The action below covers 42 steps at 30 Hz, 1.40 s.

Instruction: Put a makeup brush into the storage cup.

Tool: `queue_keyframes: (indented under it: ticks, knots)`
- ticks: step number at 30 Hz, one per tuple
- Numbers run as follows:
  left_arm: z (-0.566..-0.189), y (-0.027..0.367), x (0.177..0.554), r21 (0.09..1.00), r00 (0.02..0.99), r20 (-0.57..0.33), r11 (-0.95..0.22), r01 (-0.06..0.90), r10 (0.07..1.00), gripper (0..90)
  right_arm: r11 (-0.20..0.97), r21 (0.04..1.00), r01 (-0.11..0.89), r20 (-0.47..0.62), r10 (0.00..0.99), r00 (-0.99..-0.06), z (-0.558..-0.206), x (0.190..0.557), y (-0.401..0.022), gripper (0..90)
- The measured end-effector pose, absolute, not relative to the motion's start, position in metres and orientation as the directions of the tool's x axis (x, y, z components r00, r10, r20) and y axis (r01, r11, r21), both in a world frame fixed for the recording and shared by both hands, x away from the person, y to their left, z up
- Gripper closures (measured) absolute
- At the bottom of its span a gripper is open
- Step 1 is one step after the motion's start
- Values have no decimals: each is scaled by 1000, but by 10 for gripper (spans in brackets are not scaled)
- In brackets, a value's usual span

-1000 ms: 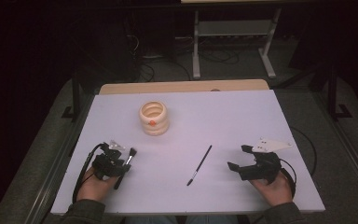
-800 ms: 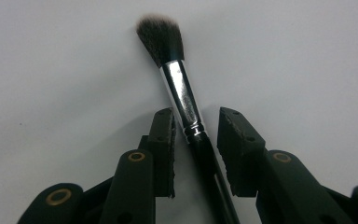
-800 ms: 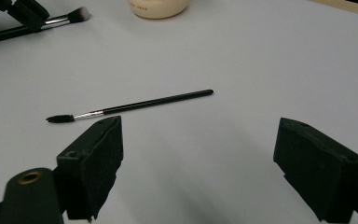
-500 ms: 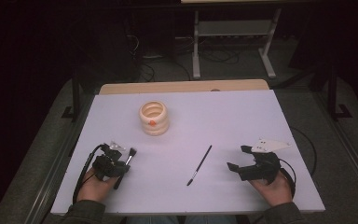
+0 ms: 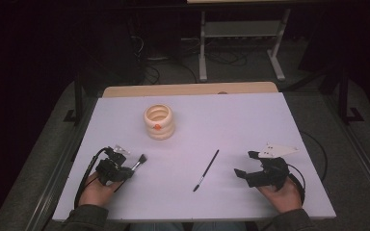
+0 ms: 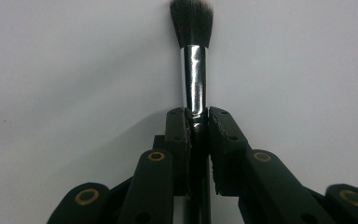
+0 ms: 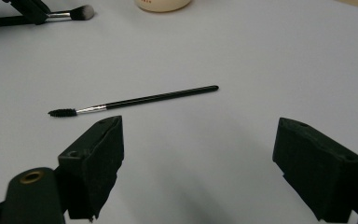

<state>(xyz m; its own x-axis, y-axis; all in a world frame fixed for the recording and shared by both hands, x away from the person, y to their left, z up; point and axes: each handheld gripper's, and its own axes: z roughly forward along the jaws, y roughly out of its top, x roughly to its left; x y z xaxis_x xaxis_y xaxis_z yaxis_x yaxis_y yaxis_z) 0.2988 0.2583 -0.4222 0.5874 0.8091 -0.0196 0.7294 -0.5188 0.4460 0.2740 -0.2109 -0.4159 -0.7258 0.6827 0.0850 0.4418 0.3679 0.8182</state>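
Observation:
My left gripper [image 6: 198, 116] has just been closing and its pads now press on the silver ferrule of a black makeup brush [image 6: 193, 60], whose dark bristles point away over the table. In the high view this left gripper [image 5: 127, 166] lies at the front left with the brush head [image 5: 142, 158] sticking out to the right. My right gripper [image 5: 245, 163] rests at the front right, open, nothing between its jaws [image 7: 198, 154]. A thin black spoolie brush [image 5: 206, 171] lies flat between both hands, just beyond the right jaws [image 7: 140, 100].
A cream ribbed round holder [image 5: 159, 121] with an orange dot stands behind the left hand. The white table top [image 5: 250, 120] ends in a wooden strip at the back. Beyond it are a metal stand and cables on the dark floor.

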Motion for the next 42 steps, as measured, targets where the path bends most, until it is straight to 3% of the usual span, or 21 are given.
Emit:
queue_keyframes:
  ticks: [11,27,37,38,41,42]
  knots:
    - [-419,260,302,431,626,-18,-559,708,779,796,372,813,448,90,680,-728,-417,275,-209,153]
    - [-414,267,302,477,619,-49,-526,704,784,798,377,807,454,96,675,-731,-418,275,-209,153]
    - [-419,270,304,440,624,-59,-541,717,779,796,395,804,444,78,670,-738,-418,275,-207,180]
    - [-419,266,306,403,633,-70,-559,725,771,779,400,801,445,80,666,-741,-419,275,-207,180]
    - [-419,262,305,401,620,-40,-556,728,784,600,398,803,444,80,667,-741,-419,275,-207,179]
    - [-418,259,305,372,619,-17,-569,733,786,607,395,802,449,84,669,-739,-419,275,-207,179]
